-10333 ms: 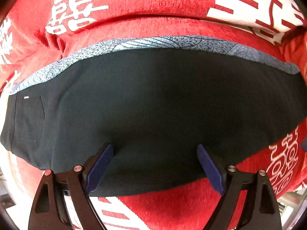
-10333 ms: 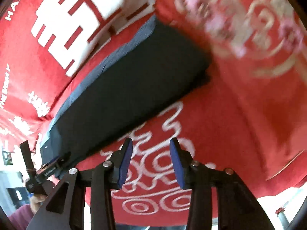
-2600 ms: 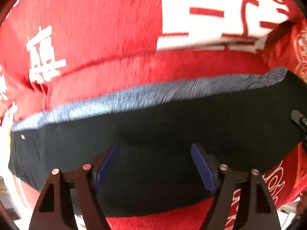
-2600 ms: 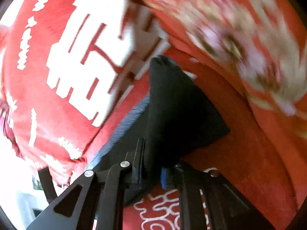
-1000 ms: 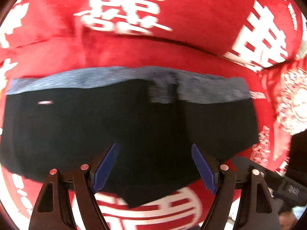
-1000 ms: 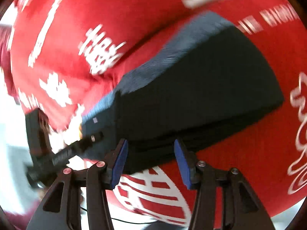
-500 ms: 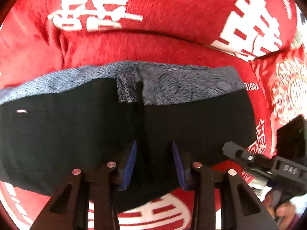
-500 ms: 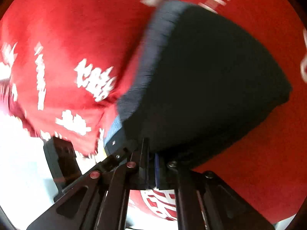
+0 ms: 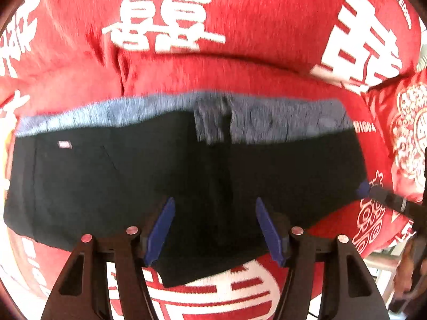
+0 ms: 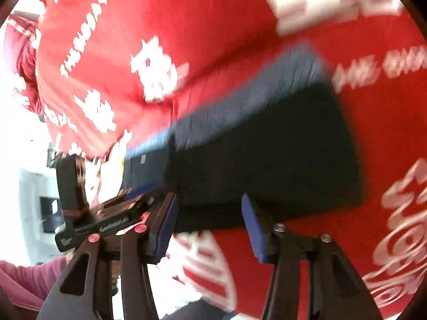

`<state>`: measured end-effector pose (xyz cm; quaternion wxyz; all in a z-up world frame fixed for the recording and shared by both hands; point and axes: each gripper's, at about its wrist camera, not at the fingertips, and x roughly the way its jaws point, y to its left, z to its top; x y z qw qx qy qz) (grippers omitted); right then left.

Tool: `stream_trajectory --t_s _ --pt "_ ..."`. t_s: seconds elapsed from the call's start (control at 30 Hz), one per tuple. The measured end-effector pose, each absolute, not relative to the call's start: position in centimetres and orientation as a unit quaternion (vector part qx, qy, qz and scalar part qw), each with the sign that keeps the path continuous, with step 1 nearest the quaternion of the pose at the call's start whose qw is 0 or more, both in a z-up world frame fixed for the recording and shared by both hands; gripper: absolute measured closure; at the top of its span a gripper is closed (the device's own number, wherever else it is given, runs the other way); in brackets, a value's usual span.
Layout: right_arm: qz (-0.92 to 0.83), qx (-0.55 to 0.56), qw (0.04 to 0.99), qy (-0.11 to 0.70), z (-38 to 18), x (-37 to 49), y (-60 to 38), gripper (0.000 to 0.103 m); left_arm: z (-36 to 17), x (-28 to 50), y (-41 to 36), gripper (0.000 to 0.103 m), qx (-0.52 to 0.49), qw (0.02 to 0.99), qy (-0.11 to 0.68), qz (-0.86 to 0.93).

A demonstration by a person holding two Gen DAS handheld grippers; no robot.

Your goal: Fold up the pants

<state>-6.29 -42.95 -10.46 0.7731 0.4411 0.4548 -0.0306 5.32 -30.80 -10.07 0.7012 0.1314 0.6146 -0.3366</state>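
Red cloth with white characters as surface, black pants folded flat on it, long axis left to right, grey waistband along far edge, left gripper and right gripper over near hem, jaws opening, pads apart, clamping nothing.

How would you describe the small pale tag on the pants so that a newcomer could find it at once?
Start from the red cloth with white characters that covers the surface; the folded black pants with a grey-blue patterned waistband lie across it. The small pale rectangular tag sits near their left end, just below the waistband, the only light mark on the black fabric.
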Motion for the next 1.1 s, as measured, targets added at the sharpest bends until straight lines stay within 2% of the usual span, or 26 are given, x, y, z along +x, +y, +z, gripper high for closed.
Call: stream_trajectory --t_s 0.1,0.23,0.3,0.43,0.53,0.57,0.6,0.63,0.83,1.1 --pt "-0.092 0.465 0.772 0.423 -10.6 -6.8 -48.6 0.049 -8.9 6.3 -32.7 0.039 0.126 0.71 0.599 -0.347" --pt "-0.116 0.525 0.735 0.413 -14.2 -6.4 -53.8 0.049 -8.9 6.4 -36.6 0.039 0.136 0.706 0.588 -0.371" --pt "-0.083 0.545 0.712 0.435 -16.9 -5.1 -54.4 0.066 -9.9 6.1 -38.0 0.039 0.143 0.7 0.589 -0.377" --pt "-0.075 0.51 0.715 0.472 -16.9 -2.7 -53.1 0.066 -12.8 5.3 -38.4 0.038 0.184 0.7 0.595 -0.349" --pt "-0.086 0.413 0.742 0.521 -15.5 -1.2 -50.9 0.066 -14.3 4.9 -37.0 0.022 0.207 0.697 0.603 -0.328" --pt "-0.096 0.372 0.746 0.543 -15.4 -0.5 -50.0 0.065 -14.5 5.0 -36.3 0.017 0.199 0.697 0.609 -0.322" --pt "-0.108 0.333 0.751 0.56 -15.4 0.1 -49.2 0.062 -14.8 5.3 -35.7 0.017 0.182 0.689 0.625 -0.318" --pt "-0.12 0.303 0.752 0.573 -15.5 0.8 -48.3 0.053 -14.8 5.5 -35.2 0.017 0.168 0.685 0.635 -0.315" --pt "-0.15 0.291 0.743 0.583 -15.1 0.6 -46.1 0.037 -14.0 5.6 -34.0 0.017 0.176 0.689 0.636 -0.298" --pt "-0.175 0.26 0.752 0.58 -12.2 -3.0 -42.9 0.03 -13.1 6.2 -30.9 0.017 0.172 0.689 0.648 -0.275"
